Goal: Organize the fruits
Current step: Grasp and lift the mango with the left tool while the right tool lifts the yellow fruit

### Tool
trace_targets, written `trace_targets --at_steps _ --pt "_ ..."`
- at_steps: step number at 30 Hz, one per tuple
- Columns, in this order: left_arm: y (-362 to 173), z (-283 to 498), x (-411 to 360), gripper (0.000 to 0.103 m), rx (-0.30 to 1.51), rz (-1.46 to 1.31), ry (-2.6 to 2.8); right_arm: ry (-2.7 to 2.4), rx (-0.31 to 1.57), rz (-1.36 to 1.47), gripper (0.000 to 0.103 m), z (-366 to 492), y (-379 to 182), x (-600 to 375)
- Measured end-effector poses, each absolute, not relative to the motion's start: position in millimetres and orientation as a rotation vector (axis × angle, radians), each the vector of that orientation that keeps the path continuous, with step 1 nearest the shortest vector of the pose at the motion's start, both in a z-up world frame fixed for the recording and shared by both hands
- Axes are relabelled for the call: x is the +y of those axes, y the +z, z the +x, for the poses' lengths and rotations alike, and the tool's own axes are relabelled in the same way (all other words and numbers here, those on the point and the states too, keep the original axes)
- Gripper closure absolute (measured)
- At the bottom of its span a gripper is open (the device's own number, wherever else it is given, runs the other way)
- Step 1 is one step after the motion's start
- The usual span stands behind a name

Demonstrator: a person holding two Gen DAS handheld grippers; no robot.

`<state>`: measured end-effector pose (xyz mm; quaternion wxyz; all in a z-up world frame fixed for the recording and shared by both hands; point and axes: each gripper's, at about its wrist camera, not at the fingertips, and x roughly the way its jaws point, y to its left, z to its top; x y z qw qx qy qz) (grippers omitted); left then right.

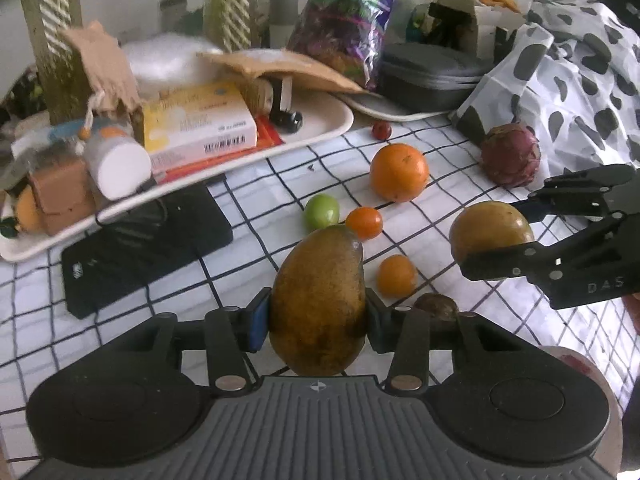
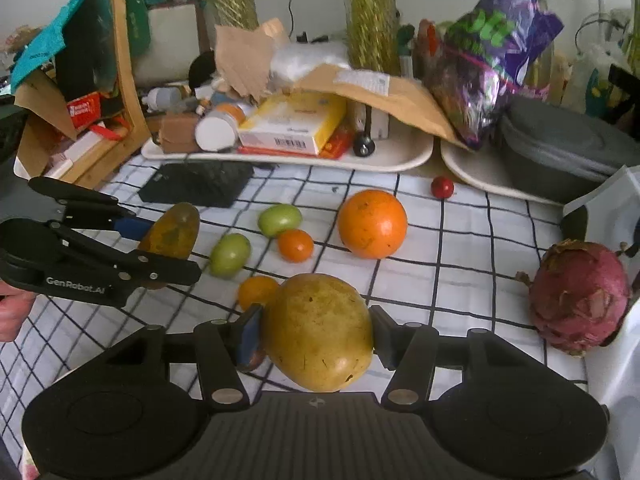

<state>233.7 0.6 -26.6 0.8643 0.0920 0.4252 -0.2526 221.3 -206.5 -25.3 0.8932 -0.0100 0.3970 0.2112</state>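
- Left wrist view: our left tongs [image 1: 318, 314] are clamped on a brownish mango [image 1: 318, 300], held above the checked worktop [image 1: 248, 240]. To the right, our right tongs [image 1: 496, 236] grip a second, rounder mango [image 1: 490, 230]. A large orange [image 1: 399, 172] and a dragon fruit [image 1: 510, 154] lie beyond.
- Right wrist view: our right tongs [image 2: 316, 334] are clamped on the yellow mango [image 2: 318, 332]. At left, the left tongs [image 2: 168, 240] hold the brownish mango [image 2: 172, 232]. Two green fruits [image 2: 279, 220] lie near the orange [image 2: 372, 223].
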Motion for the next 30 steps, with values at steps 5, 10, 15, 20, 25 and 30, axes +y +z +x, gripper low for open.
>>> trace_targets --at_steps 5,10,15,20,25,30 --pt "-16 217 0 0.059 0.871 0.207 -0.508 0.442 0.794 -0.029 0.045 204 -16 -203" --pt "-9 197 -1 0.059 0.860 0.218 -0.503 0.435 0.778 -0.030 0.045 184 -9 -201" --pt "-6 173 -4 0.059 0.857 0.233 -0.504 0.431 0.772 -0.017 0.045 162 -1 -201" --pt "-5 151 -6 0.059 0.863 0.245 -0.509 0.434 0.785 -0.011 0.045 138 2 -199" --pt "-7 130 -11 0.059 0.882 0.241 -0.519 0.457 0.820 -0.003 0.045 117 0 -194" --pt "-16 115 -16 0.059 0.939 0.239 -0.538 0.459 0.892 -0.012 0.045 102 -11 -188"
